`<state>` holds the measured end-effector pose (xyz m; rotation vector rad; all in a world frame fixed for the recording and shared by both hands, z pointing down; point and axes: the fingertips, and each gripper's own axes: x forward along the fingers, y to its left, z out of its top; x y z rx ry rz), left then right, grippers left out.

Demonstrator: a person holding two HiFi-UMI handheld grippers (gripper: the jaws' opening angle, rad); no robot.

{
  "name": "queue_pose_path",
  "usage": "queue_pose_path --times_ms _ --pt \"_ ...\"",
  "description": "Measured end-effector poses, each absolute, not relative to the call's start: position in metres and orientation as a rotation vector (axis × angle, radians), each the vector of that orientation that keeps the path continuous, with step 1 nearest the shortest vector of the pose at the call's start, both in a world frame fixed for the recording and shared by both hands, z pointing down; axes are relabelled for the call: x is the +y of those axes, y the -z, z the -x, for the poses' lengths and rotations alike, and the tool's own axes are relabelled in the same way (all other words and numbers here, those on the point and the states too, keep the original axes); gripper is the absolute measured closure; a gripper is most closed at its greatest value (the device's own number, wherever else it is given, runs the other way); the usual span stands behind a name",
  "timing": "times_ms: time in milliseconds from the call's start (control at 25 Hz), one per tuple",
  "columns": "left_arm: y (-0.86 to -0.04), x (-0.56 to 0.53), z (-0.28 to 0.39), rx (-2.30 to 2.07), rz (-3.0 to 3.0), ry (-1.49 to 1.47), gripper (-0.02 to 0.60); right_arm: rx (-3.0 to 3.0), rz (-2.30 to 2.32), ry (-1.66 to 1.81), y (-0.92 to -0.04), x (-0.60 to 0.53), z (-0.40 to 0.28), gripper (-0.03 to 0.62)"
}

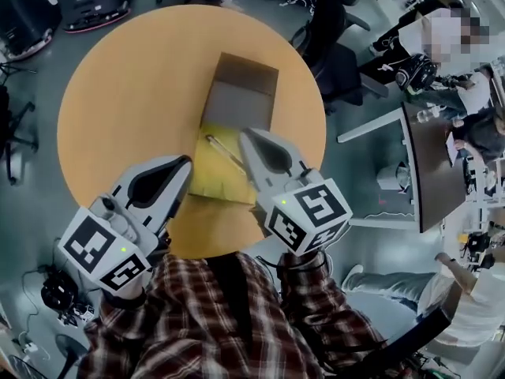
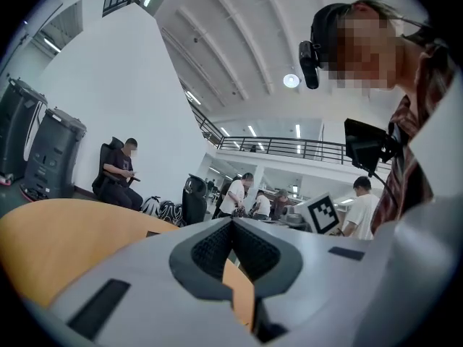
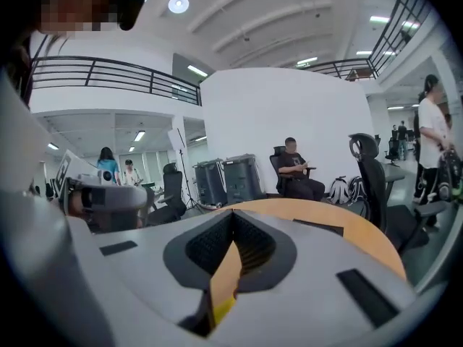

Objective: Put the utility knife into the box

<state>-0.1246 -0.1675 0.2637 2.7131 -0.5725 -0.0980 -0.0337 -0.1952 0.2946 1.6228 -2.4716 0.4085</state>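
Closest to each gripper camera are its own jaws. On the right gripper [image 3: 231, 214] they are pressed together tip to tip with nothing clamped; only a sliver of orange table and a bit of yellow show through the gap behind the tips. The left gripper [image 2: 231, 223] is clenched the same way, pads meeting and empty, and the table edge shows below them.

From the head view, the right gripper [image 1: 246, 135] points toward 11 o'clock, its tip over the top right corner of a yellow sheet [image 1: 209, 180]. The left gripper [image 1: 186, 161] points toward 1 o'clock, its tip at the sheet's left edge. Between the two tips, a thin silvery thing lies aslant on the sheet, probably the utility knife [image 1: 223, 150], though it is too small to be sure. It is touching neither gripper, as far as this view shows.

At the sheet's 12 o'clock, just beside it, sits the open brown box [image 1: 241, 93], its flap raised at the far end. Sheet and box rest on a round orange table [image 1: 118, 133]. At 6 o'clock the person's plaid shirt [image 1: 197, 330] fills the lower frame.
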Motion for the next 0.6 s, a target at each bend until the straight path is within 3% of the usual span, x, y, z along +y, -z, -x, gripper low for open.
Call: queue_pose_path --times_ms 600 --pt "-0.253 -0.163 0.112 -0.544 -2.749 0.096 0.571 -2.494 -1.697 -0.389 -0.277 -0.168 0.032 0.582"
